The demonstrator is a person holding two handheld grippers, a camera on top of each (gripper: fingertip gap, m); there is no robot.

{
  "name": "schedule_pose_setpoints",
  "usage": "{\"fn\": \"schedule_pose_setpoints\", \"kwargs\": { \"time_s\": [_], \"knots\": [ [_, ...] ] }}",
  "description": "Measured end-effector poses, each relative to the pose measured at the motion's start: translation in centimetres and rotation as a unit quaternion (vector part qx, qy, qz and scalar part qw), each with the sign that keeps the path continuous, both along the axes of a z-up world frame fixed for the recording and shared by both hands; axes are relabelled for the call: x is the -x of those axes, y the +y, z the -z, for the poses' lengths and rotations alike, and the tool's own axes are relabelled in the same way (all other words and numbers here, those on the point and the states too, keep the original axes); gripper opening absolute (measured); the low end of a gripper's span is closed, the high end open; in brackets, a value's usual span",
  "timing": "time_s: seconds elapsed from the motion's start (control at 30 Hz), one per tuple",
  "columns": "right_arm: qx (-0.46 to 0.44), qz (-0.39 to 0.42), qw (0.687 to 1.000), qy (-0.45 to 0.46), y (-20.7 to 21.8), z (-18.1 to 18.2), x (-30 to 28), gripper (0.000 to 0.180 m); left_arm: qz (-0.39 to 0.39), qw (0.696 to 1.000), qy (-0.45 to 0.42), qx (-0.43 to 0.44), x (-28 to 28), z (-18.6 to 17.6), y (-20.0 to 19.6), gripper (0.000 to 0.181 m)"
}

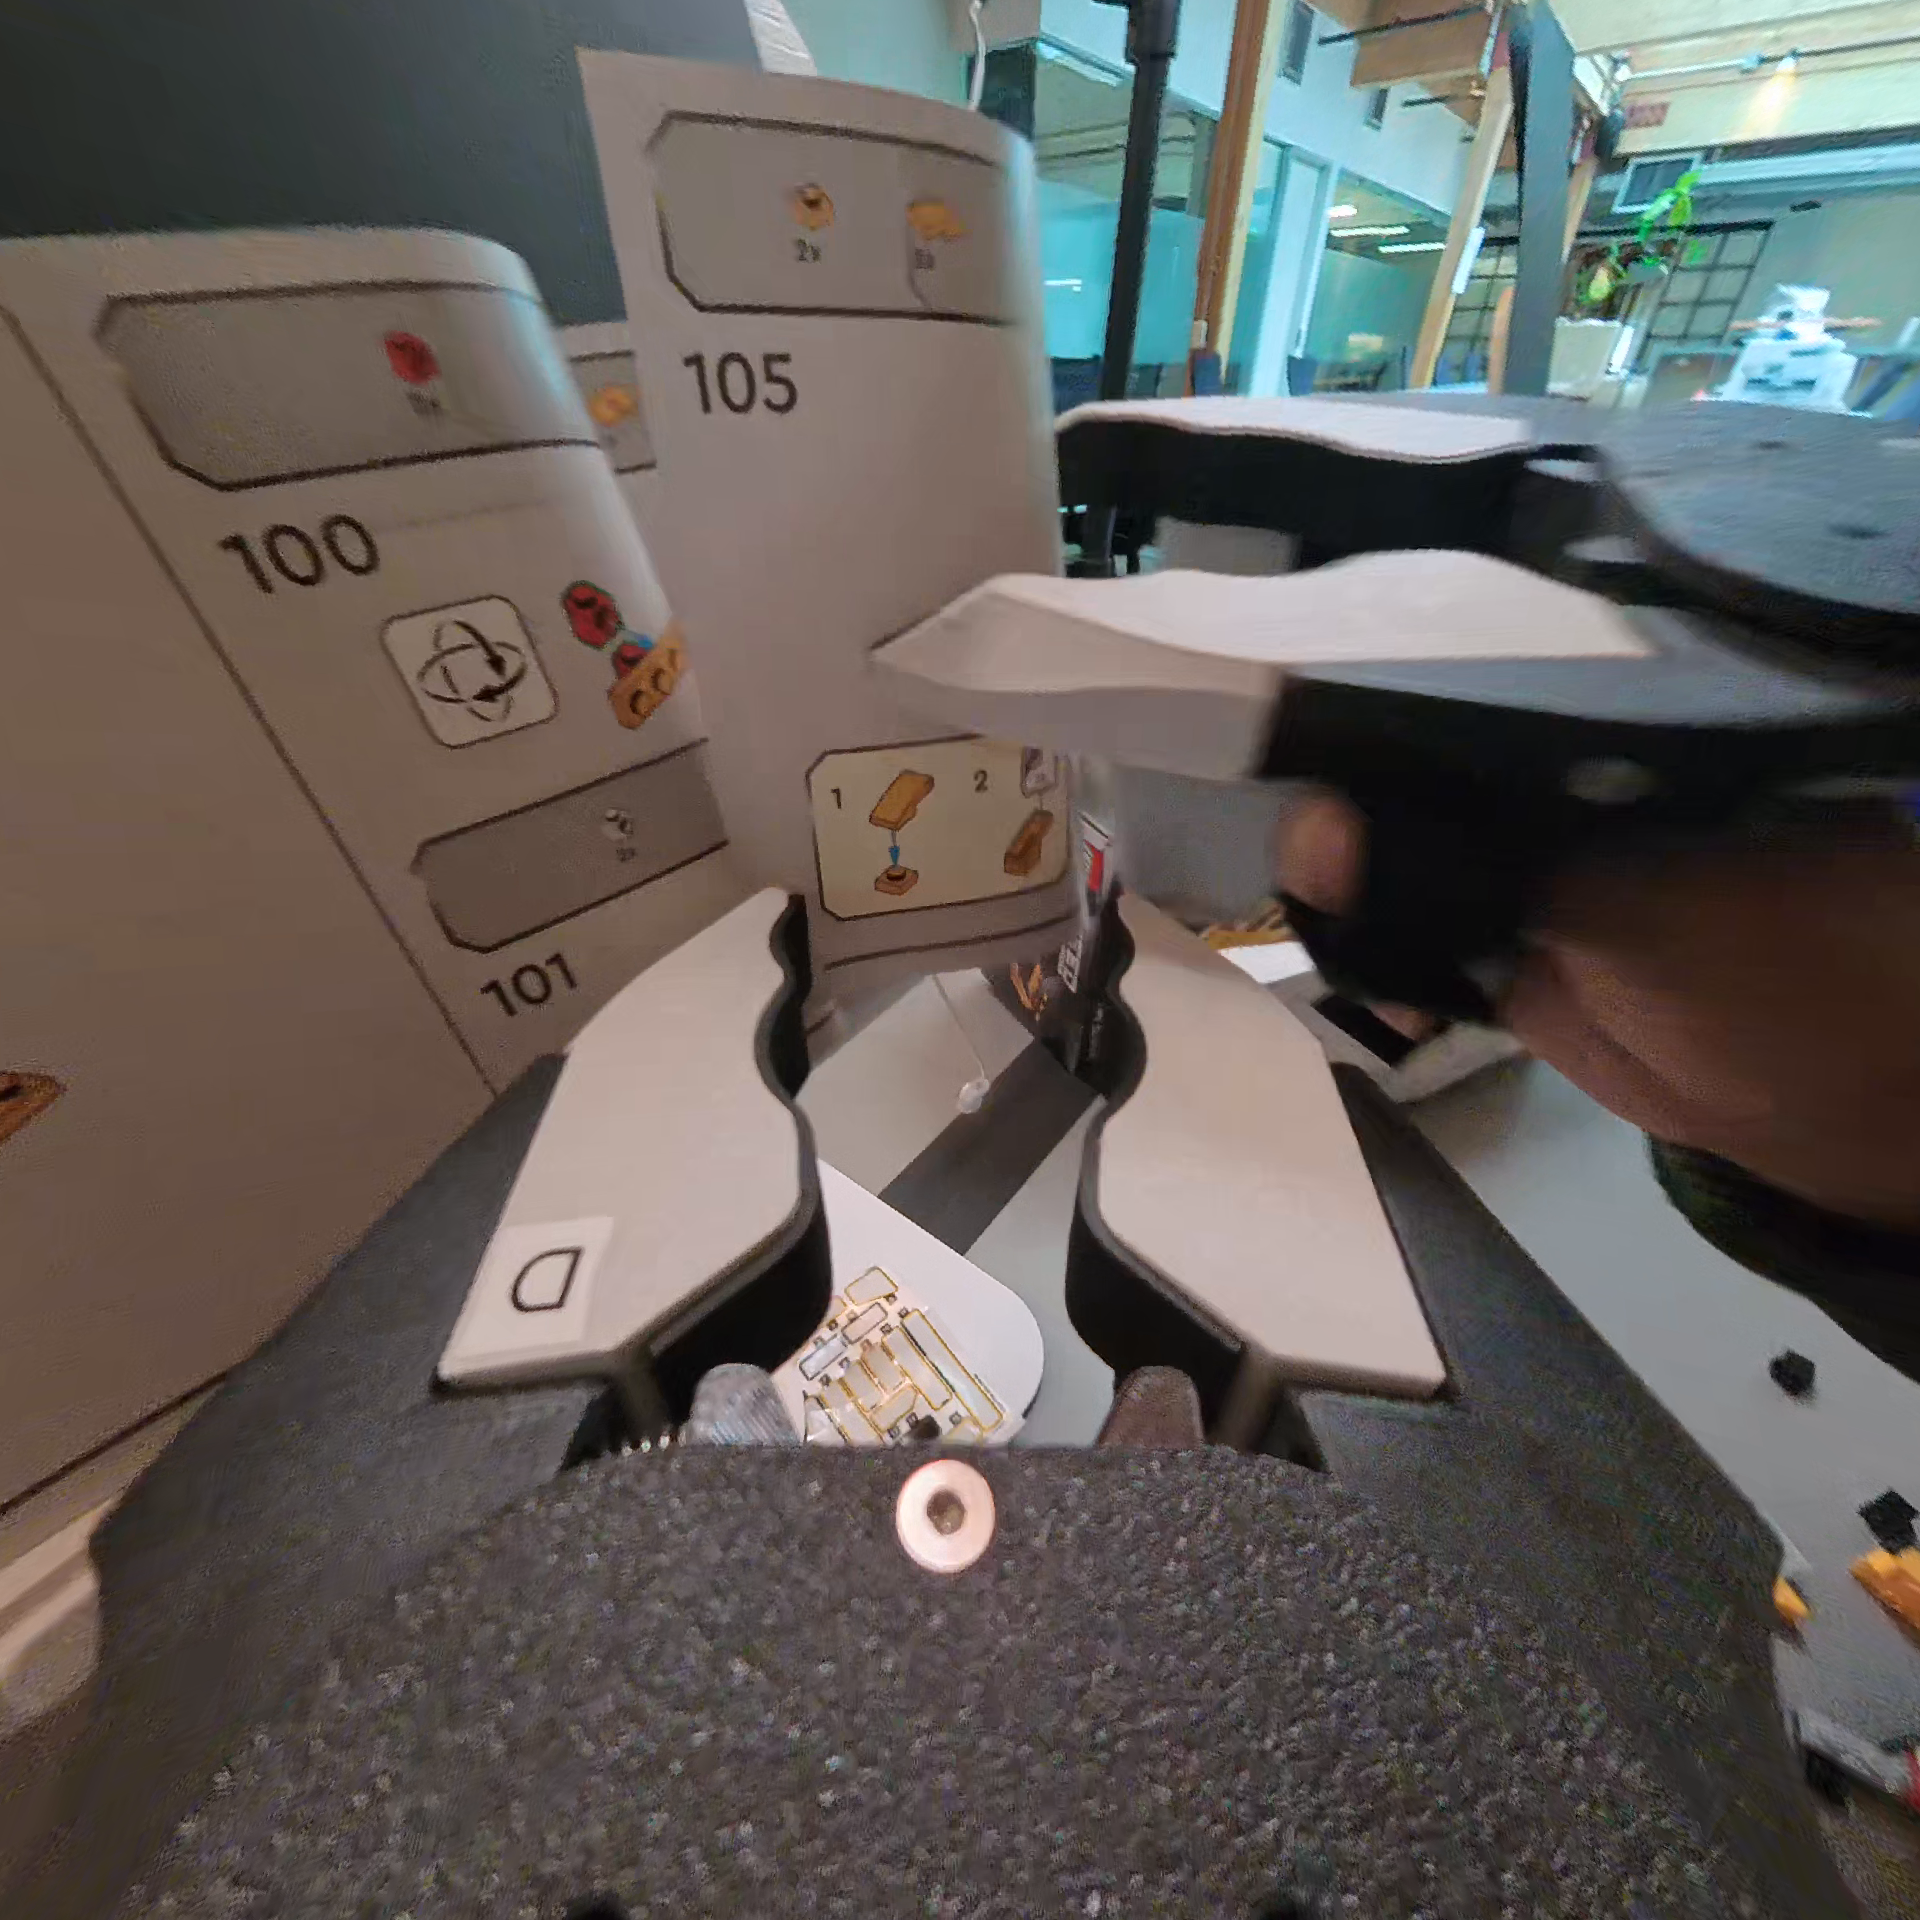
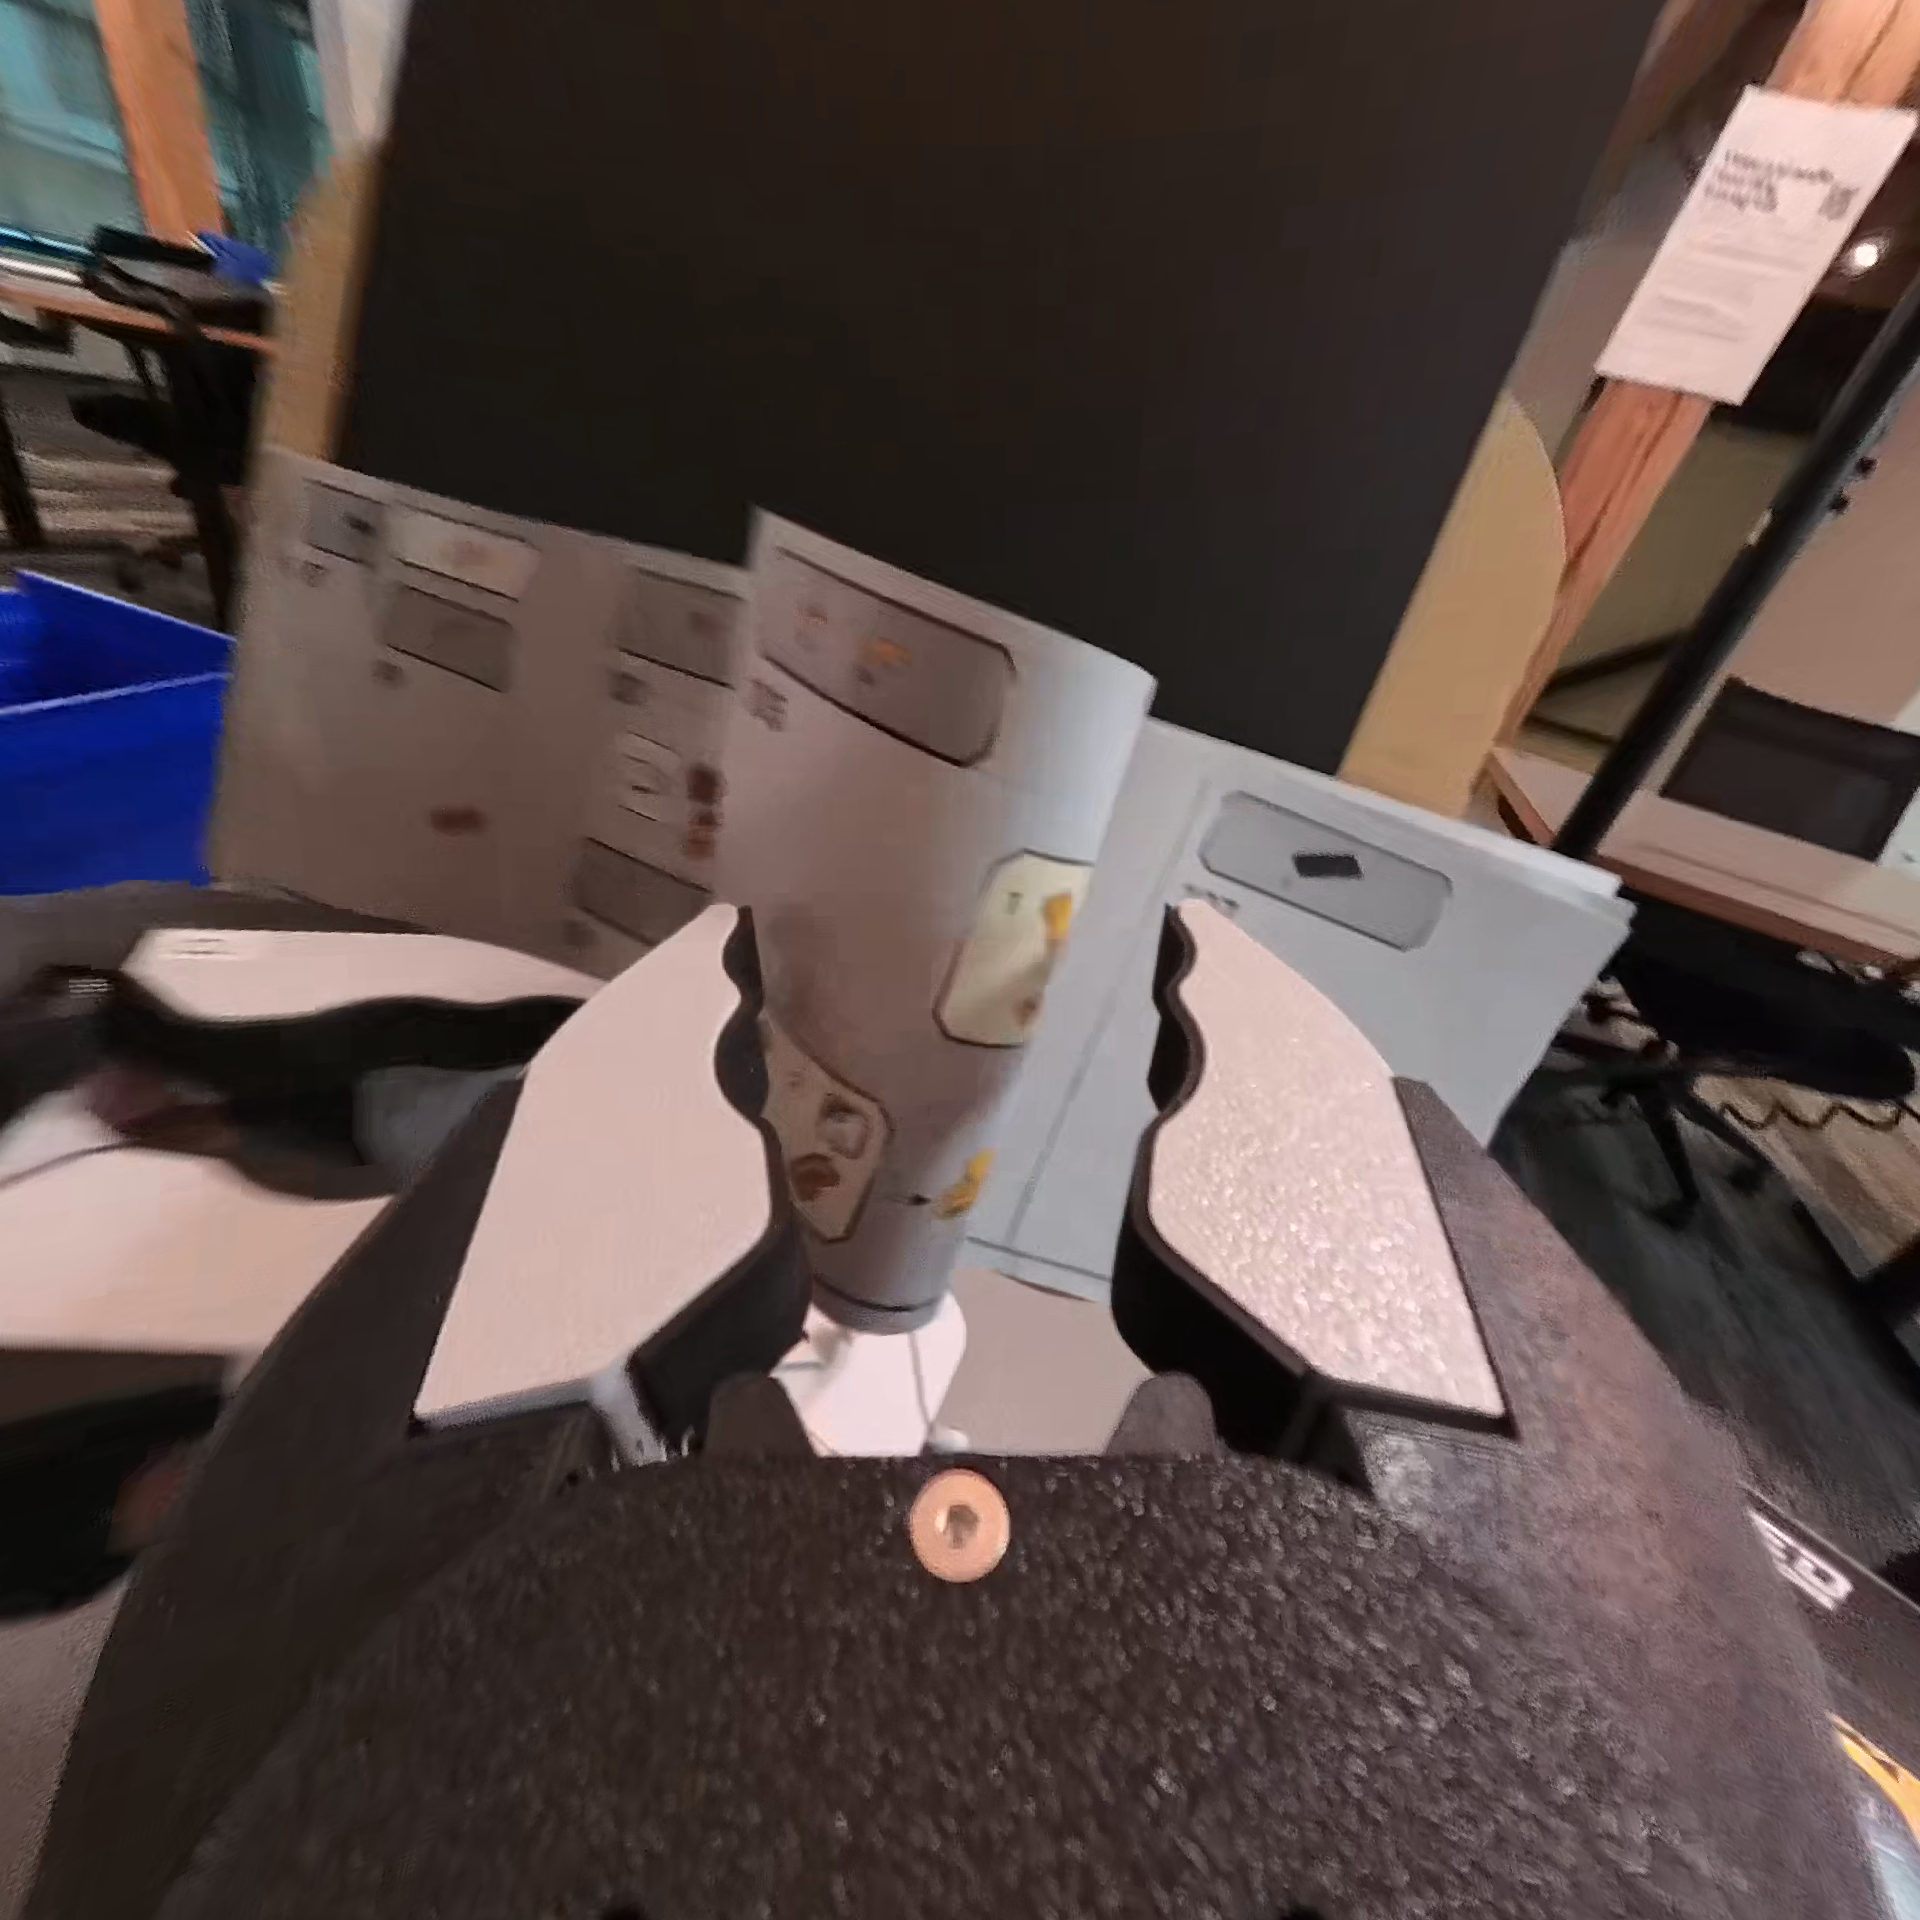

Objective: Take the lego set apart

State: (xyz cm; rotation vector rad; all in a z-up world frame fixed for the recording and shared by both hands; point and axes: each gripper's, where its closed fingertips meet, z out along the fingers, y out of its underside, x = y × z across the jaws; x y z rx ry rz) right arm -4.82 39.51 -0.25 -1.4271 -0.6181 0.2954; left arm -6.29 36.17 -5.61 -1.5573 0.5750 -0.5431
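Grey-white jaws of the left gripper [image 1: 951, 997] and right gripper [image 2: 956, 1023] stand apart, empty. Beyond both, an instruction booklet [image 1: 831, 540] stands open. Loose orange lego pieces [image 1: 1886, 1574] lie right of the left jaws; nothing gripped yet, so next likely means reaching them.

A blue bin [image 2: 99, 748] stands at the left. A white paper sheet [image 2: 1756, 234] hangs on a wooden post [image 2: 1631, 457].

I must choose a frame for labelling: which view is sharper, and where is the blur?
Left wrist view: sharper, the instruction booklet reads clearly, only the right claw smears. Right wrist view: softer overall, booklet pages and the left claw are motion-blurred.
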Motion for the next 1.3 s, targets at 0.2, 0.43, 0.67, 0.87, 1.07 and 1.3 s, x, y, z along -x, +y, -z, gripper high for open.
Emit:
{"fn": "schedule_pose_setpoints", "kwargs": {
  "time_s": [0.2,0.43,0.67,0.87,1.07,1.3],
  "knots": [
    [0.029,0.039,0.999,0.017,4.6,1.6,-4.6,0.063,-0.008,0.999,0.019,-0.034,0.5,-0.7,-0.8,0.052],
    [0.042,0.089,0.995,0.021,6.5,2.6,-9.8,0.06,-0.021,0.998,0.054,-0.011,-0.6,0.3,0.5,0.056],
    [-0.058,0.078,0.993,0.074,0.2,-0.4,-12.1,0.046,-0.107,0.987,0.118,0.006,1.0,1.5,1.4,0.055],
    [-0.124,-0.066,0.99,-0.024,-6.1,0.2,-3.3,0.015,-0.166,0.978,0.121,0.021,3.5,1.4,2.1,0.058],
    [-0.071,-0.041,0.99,-0.114,-0.6,6.4,-0.4,0.015,-0.125,0.984,0.129,0.005,2.4,0.7,0.8,0.045],
    [-0.103,0.055,0.974,-0.192,4.3,6.5,-3.8,0.016,-0.078,0.97,0.23,0.014,-0.5,2.2,1.6,0.05]
  ]
}}
